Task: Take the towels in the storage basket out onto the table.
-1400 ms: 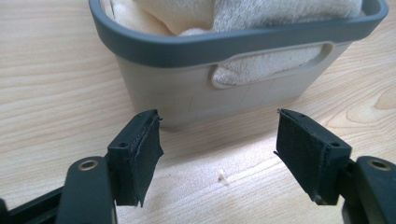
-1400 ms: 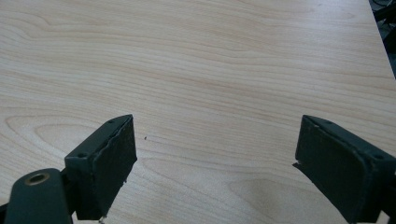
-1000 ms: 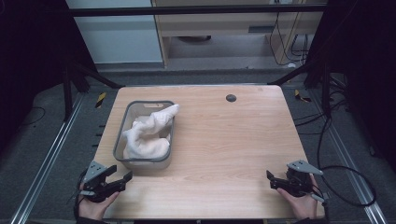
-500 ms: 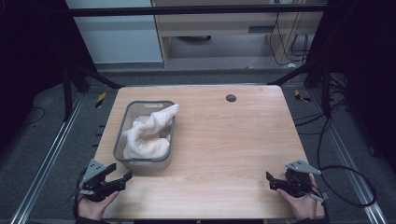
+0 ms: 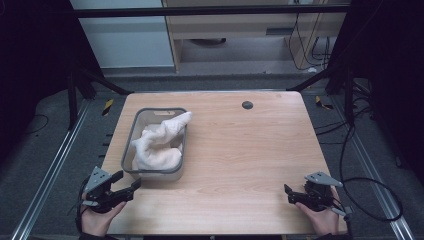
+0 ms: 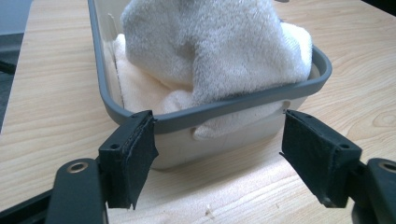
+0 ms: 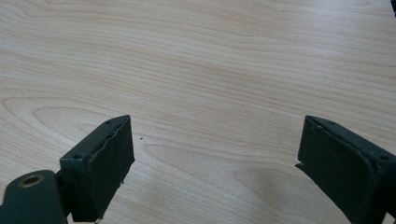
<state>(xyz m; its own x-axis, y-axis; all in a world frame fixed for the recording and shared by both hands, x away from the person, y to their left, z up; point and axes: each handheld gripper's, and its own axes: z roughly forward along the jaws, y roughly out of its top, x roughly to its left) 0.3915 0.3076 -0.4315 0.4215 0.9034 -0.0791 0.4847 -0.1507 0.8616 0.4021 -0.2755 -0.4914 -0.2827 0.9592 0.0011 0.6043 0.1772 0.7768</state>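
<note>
Left gripper [image 5: 131, 187], jaws just opening wide with nothing between, faces the bin [image 6: 243, 105]; it should grip the towel [image 6: 210, 51] above the rim.

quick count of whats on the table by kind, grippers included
grey-rimmed bin: 1
white towel lying in the bin: 1
small dark round cap in the tabletop: 1
grippers: 2, the left gripper and the right gripper, both open with nothing held
total: 5
</note>
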